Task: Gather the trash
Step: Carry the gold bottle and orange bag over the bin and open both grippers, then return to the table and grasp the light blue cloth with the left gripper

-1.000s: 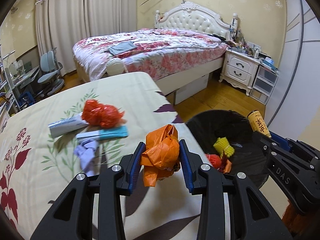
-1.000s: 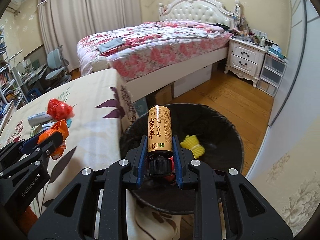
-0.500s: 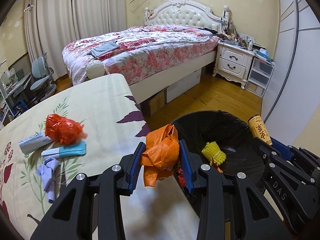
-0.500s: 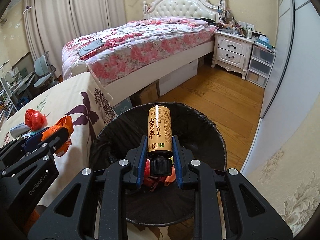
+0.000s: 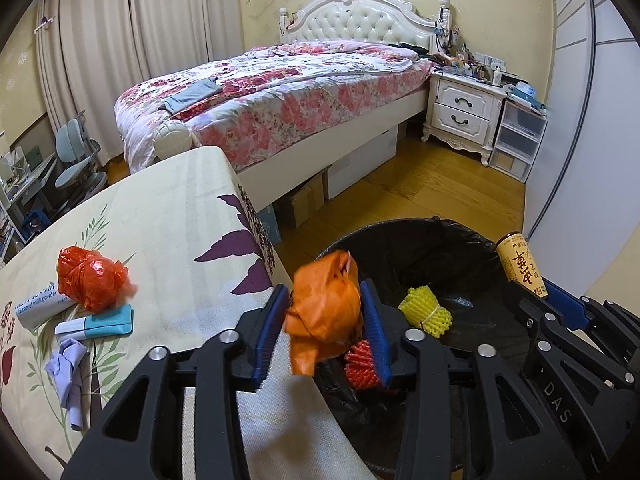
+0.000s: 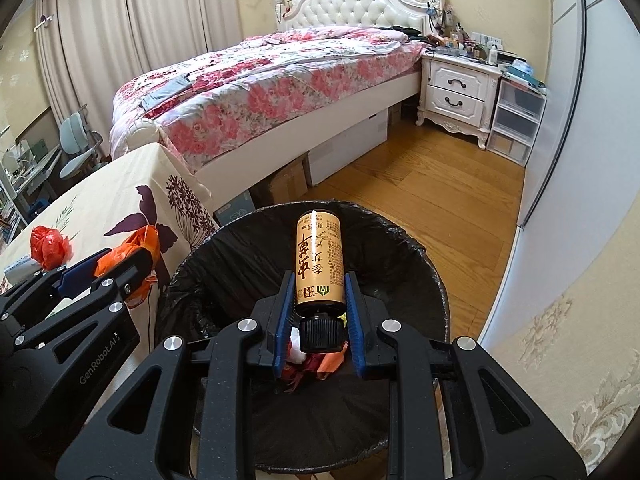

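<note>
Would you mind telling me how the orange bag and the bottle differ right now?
The orange bag is soft and crumpled; the bottle is a rigid gold cylinder. The left gripper is opening around the bag at the bin's edge; the right gripper clamps the bottle over its middle. Both are trash.

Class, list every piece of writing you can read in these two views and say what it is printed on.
"DAS": right gripper's body.
"GenRobot.AI": left gripper's body.
"camel milk powder", partly hidden: white tube on the table.
Bottle: large Chinese characters, and small print too small to read.
</note>
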`<state>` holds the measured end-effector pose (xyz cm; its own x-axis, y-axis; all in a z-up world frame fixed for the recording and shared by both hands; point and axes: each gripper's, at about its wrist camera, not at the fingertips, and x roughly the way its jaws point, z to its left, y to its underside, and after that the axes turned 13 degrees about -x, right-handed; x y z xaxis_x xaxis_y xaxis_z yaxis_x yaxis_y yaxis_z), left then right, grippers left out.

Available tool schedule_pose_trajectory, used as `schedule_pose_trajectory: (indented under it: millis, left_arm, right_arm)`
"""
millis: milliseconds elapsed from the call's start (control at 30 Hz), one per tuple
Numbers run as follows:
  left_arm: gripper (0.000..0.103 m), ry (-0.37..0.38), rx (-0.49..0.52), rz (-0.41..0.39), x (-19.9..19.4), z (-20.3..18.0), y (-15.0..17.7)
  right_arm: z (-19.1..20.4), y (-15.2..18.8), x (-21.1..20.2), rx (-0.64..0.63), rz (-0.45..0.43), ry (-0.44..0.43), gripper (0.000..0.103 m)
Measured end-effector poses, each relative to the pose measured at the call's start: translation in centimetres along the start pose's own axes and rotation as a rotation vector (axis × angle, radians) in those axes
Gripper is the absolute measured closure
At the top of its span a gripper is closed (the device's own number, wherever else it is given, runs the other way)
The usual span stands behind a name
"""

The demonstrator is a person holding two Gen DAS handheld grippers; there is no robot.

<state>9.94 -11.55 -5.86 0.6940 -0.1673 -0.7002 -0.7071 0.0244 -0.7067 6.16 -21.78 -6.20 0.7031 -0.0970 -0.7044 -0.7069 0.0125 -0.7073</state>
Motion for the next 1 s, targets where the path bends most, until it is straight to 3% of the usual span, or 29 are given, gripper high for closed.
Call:
schedule_pose_trajectory:
  millis: [67, 133, 200, 667, 1000]
  left_arm:
    - [0.042, 0.001, -0.013, -0.003, -0.1, 0.2, -0.1]
    - [0.032, 0.0, -0.023, -0.008, -0.3, 0.3, -0.2]
    - [0.028, -0.006, -0.025, -0.017, -0.6, 0.4, -0.1]
    - [0.021, -0.07, -0.065, -0.039, -2.6, 3.1, 0.2]
    - [0.021, -0.157, -0.129, -0.069, -4.8, 7.9, 1.0]
  right_arm:
    - [-0.2, 0.1, 0.0, 0.013, -0.001, 0.002, 0.077]
    - [-0.4, 0.0, -0.1, 0.022, -0.006, 0.013, 0.064]
    - [-0.5, 0.1, -0.3, 0.03, -0.014, 0.026, 0.061]
    - [0.0, 0.1, -1.8, 0.016, -0.037, 0.059, 0.036]
    - [3.0, 0.2, -2.6, -0.022, -0.039, 0.012, 0.035]
